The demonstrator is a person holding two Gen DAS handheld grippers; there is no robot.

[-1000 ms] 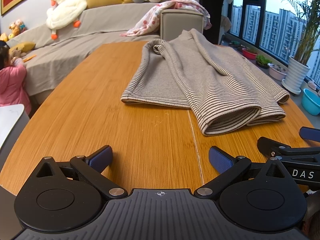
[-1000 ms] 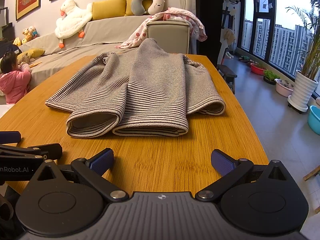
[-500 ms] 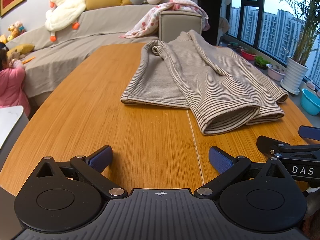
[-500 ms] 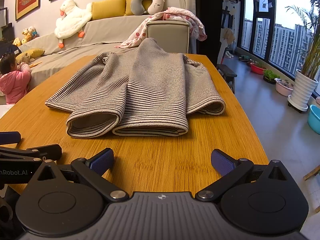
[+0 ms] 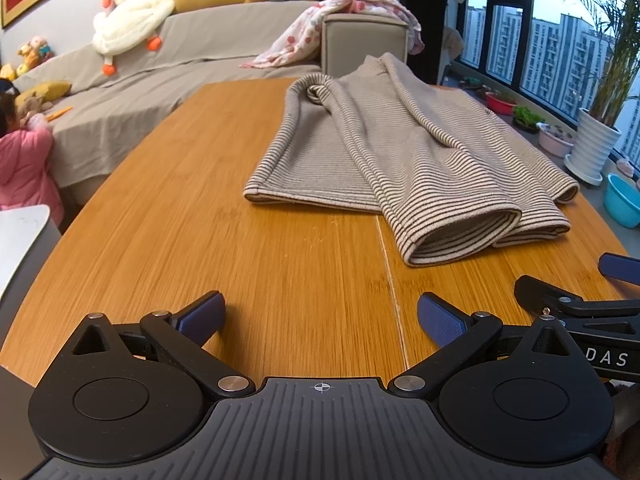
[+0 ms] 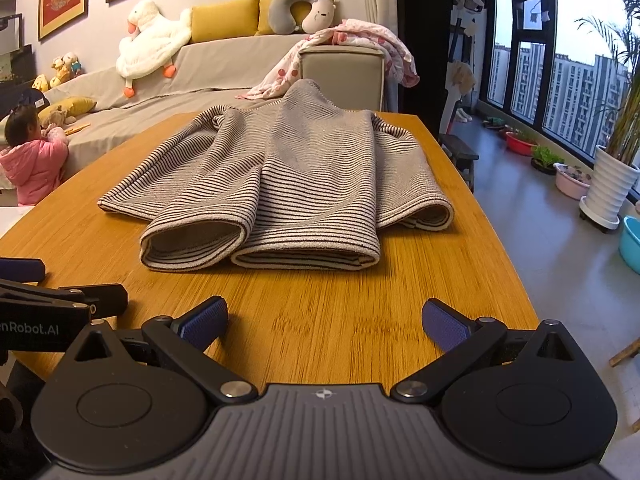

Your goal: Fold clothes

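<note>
A beige garment with thin dark stripes (image 5: 400, 160) (image 6: 288, 184) lies partly folded on the wooden table (image 5: 200, 240) (image 6: 340, 300), its layered edges facing me. My left gripper (image 5: 320, 316) hovers open over bare wood, short of the garment's near left corner. My right gripper (image 6: 324, 320) is open too, just in front of the folded front edge, holding nothing. The right gripper shows at the right edge of the left wrist view (image 5: 580, 300), and the left gripper at the left edge of the right wrist view (image 6: 60, 296).
A grey sofa (image 5: 180, 68) with a goose plush toy (image 5: 128, 40) and cushions stands behind the table. A child in a pink jacket (image 6: 36, 164) kneels at the left. Potted plants (image 6: 612, 184), basins and windows line the right side.
The left wrist view has shifted slightly, with the garment sitting a little higher and farther. The right gripper and the garment have barely moved.
</note>
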